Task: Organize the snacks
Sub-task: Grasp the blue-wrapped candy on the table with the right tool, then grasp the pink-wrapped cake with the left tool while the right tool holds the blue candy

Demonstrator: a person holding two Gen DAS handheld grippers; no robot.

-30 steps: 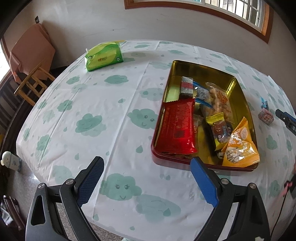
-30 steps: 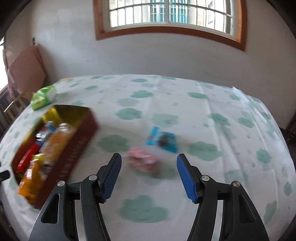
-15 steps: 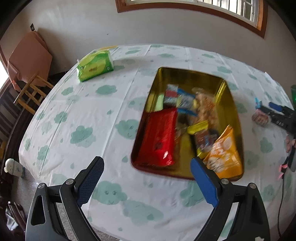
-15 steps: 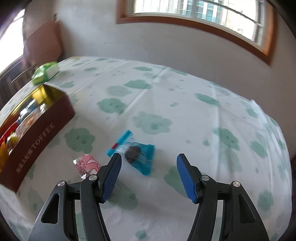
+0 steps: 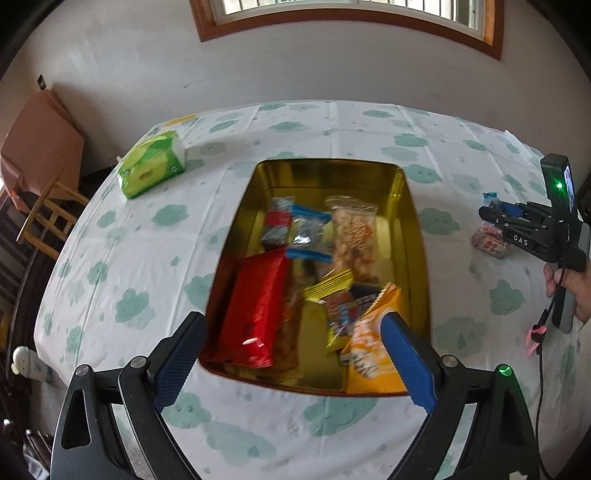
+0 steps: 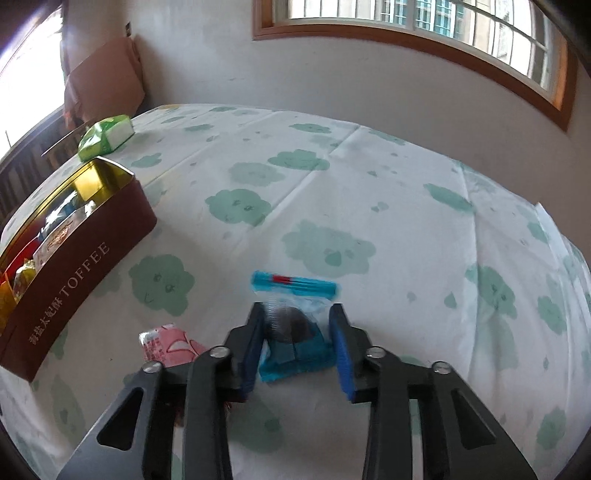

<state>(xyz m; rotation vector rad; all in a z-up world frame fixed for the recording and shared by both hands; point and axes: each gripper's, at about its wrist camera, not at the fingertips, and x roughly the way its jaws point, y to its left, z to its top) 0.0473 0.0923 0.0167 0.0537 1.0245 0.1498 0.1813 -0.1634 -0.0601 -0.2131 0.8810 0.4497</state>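
Partly hidden, the blue snack packet (image 6: 295, 332) sits between the right hand-held gripper (image 6: 297, 328) pads.

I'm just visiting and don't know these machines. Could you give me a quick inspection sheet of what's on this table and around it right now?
Surface: table under a white cloth printed with green clouds.
Job's things: open toffee tin already holding several snack packets; blue snack packet and pink snack packet lying on the cloth outside it.
Clutter: green tissue pack near the far edge.
Grippers: left tool open, above the tin's near end, holding nothing; right tool closed in around the blue packet, fingers at its sides.
Cables: a thin black cable hangs below the right tool's handle.
Surroundings: wood-framed window, wooden chair beside the table.
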